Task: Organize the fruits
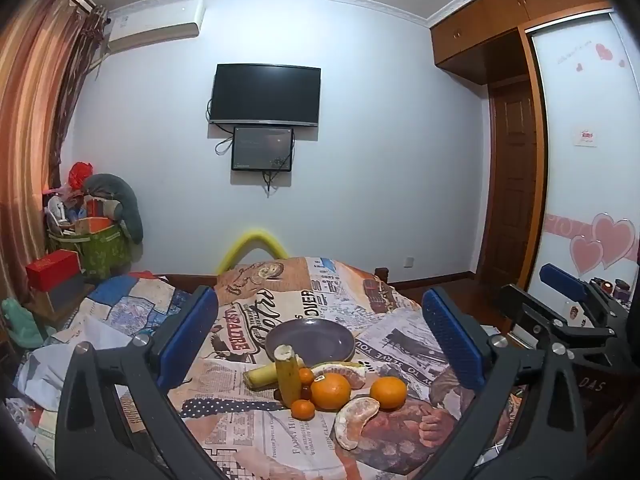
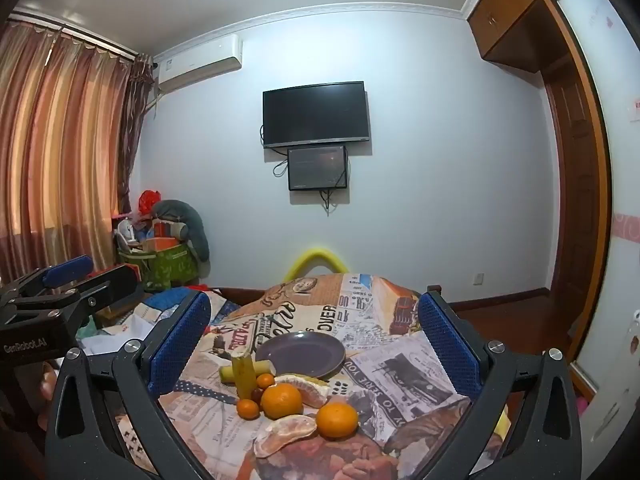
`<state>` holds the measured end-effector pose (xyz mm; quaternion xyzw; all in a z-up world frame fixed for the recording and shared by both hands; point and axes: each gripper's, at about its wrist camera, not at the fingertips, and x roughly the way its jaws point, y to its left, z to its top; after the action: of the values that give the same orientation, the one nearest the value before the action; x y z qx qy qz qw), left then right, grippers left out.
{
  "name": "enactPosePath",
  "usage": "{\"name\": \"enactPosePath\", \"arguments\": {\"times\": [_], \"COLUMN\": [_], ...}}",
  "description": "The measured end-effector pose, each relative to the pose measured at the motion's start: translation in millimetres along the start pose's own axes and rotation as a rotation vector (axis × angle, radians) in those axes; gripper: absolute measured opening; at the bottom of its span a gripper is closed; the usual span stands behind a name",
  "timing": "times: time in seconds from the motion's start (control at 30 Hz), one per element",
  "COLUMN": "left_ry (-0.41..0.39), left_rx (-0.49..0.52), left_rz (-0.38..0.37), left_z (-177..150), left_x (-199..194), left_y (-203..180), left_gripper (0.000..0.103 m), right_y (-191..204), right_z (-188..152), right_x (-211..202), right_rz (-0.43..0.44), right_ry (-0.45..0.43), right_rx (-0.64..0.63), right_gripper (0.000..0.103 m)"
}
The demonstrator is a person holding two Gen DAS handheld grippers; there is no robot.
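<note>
An empty purple plate (image 1: 310, 340) (image 2: 300, 352) sits on the newspaper-print cloth. In front of it lies a fruit pile: a large orange (image 1: 330, 391) (image 2: 281, 400), a second orange (image 1: 388, 392) (image 2: 337, 420), a small tangerine (image 1: 303, 409) (image 2: 247, 408), an upright banana piece (image 1: 288, 376) (image 2: 244, 376), another banana piece (image 1: 262, 375), and peeled citrus segments (image 1: 356, 420) (image 2: 285, 434). My left gripper (image 1: 320, 340) is open and empty, above and short of the pile. My right gripper (image 2: 314, 344) is open and empty too. Each shows in the other's view.
The cloth (image 1: 280, 304) covers a raised surface on a bed. A green bag of clutter (image 1: 100, 248) and a red box (image 1: 52, 270) stand at far left. A yellow foam tube (image 1: 252, 248) is behind. A wardrobe (image 1: 580, 160) and door stand right.
</note>
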<state>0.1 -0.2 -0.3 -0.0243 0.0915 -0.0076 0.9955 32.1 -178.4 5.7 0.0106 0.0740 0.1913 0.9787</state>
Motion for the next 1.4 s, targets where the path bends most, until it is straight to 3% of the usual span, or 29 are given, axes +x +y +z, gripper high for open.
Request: {"name": "enactPosePath", "arguments": {"times": [0.27, 1.4], "left_ry": [0.018, 0.011], "left_rx": [-0.030, -0.015], "left_rz": [0.010, -0.011], "left_z": [3, -1], "left_x": [9, 4], "left_y": [13, 7], "left_gripper": [0.103, 0.103], "right_y": [0, 0], "right_z": [0, 2], "right_x": [-1, 0], "right_rz": [0.006, 0.013], "right_ry": [-0.005, 0.002], "right_rx": [0.004, 0.007], "right_gripper": [0.103, 0.103]}}
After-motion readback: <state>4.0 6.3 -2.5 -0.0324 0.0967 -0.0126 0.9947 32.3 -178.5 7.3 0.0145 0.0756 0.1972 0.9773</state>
